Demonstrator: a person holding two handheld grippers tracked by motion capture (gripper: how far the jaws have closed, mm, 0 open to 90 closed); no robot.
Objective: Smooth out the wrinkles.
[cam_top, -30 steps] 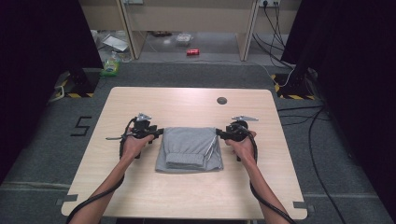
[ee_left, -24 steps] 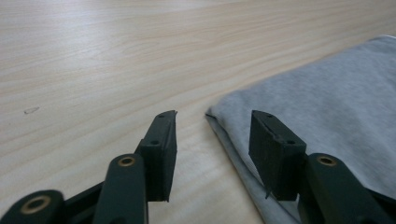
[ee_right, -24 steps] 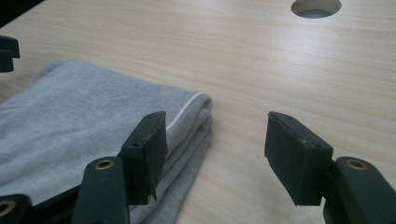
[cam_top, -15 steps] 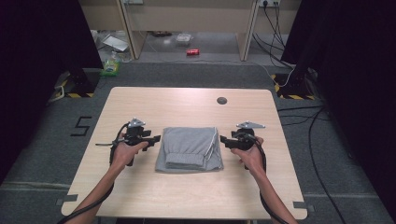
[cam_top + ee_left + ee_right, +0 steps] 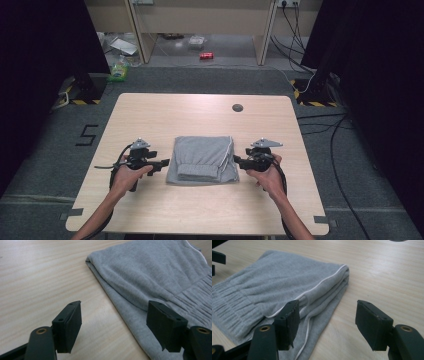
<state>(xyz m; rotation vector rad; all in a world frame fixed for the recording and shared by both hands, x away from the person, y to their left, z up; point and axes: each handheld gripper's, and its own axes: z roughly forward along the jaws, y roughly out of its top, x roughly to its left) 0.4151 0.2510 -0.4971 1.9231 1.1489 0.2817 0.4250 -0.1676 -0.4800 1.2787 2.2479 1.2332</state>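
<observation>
Pale wood grain is covering the desk, which is standing on dark grey carpet with black curtains hanging at either side of the room. Beyond the desk's far edge, a red can and some litter are lying on the floor beneath light wooden furniture, and black cables are trailing over the carpet to the right of the desk. A small dark disc is sitting near the desk's far edge.

A folded grey garment is lying flat at the middle of the desk. It is looking like soft fleece, with a ribbed, gathered band along the side nearest the person and thin white piping running along its right-hand fold.

The left tool is being held just left of the garment, its jaws spread wide and gripping nothing; in the left gripper view one jaw is hanging over bare desk and the other over the garment's edge. The right tool is being held just right of the garment, its jaws likewise wide apart and empty, one over the piped edge and one over bare wood. Whether either tool is touching the cloth is hard to tell.
</observation>
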